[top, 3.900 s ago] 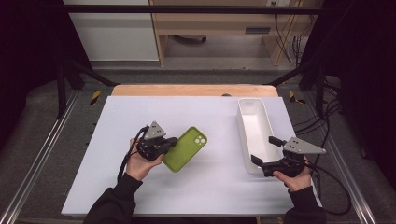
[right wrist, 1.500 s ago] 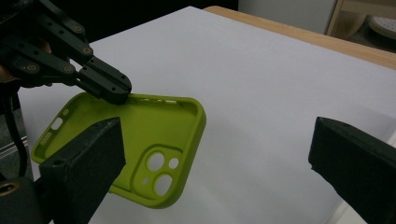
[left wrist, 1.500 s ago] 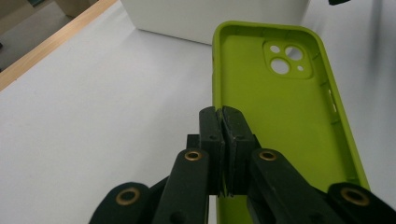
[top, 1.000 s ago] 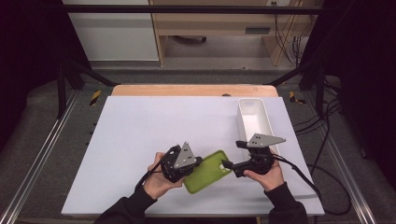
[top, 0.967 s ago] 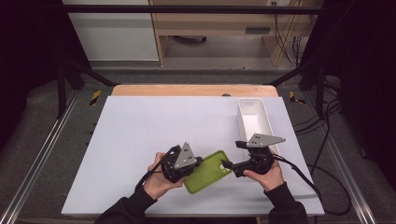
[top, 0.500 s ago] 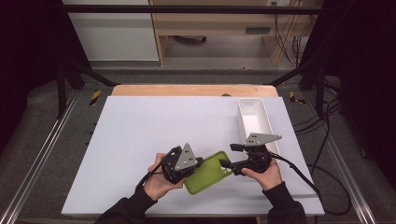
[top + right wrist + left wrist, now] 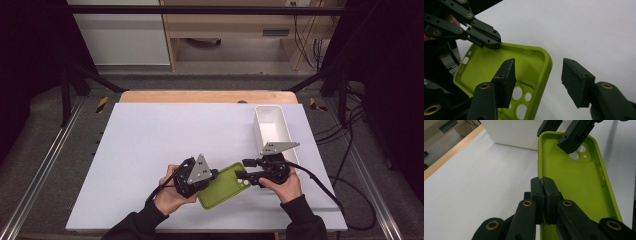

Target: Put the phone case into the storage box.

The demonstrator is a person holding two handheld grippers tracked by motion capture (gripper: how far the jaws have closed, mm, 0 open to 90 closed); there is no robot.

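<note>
Left gripper [image 7: 543, 195] is clamped on one long edge of the case [image 7: 574, 185], while the right gripper [image 7: 537, 80], jaws just closing, straddles the camera-end rim without touching yet.

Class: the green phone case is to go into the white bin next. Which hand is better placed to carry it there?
Right, probably. The right tool straddles the phone case rim, jaws just closing, beside the white bin. The left tool, clamped on the opposite rim, sits farther away.

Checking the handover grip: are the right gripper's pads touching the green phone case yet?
Apart. The right gripper view shows the right gripper straddling the green phone case rim, with gaps at both pads.
</note>
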